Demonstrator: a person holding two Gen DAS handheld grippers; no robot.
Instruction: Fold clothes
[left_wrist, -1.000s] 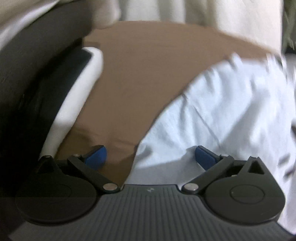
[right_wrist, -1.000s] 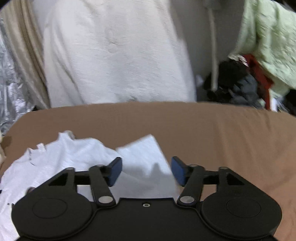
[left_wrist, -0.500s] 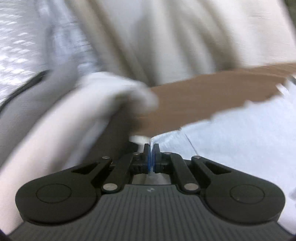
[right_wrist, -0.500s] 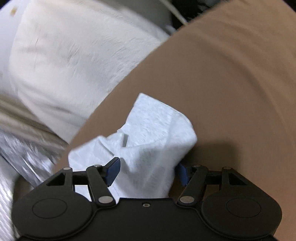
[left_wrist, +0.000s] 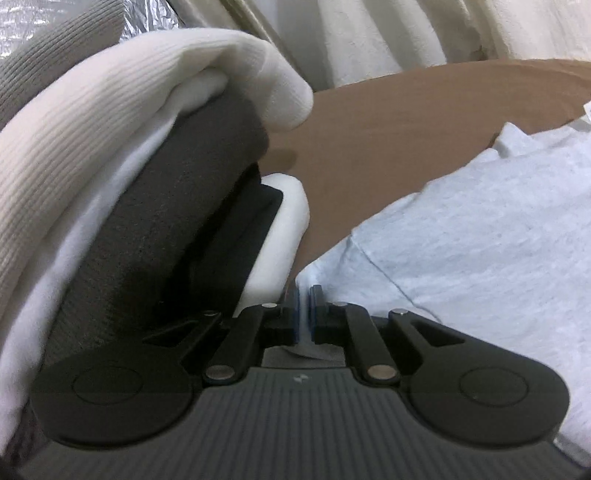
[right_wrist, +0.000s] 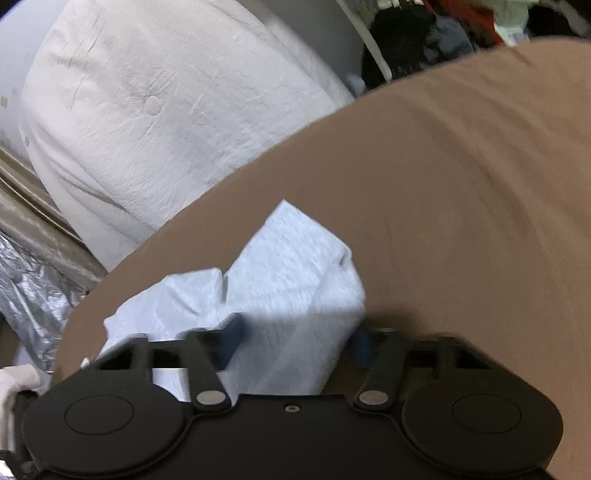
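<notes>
A pale shirt is spread on the brown bed. Its near edge is pinched between the closed blue pads of the left tongs, with a thin strip of cloth seen in the slit. Immediately left of these tongs a stack of folded clothes is piled: white ribbed knit on top, dark grey and black beneath, a white fold at the bottom almost touching the shirt. In the right wrist view, a raised, bunched part of the shirt is seen between the parted pads of the right tongs, which are held wide. A white quilt is seen beyond the bed, silver foil at left, dark clothes far behind.
</notes>
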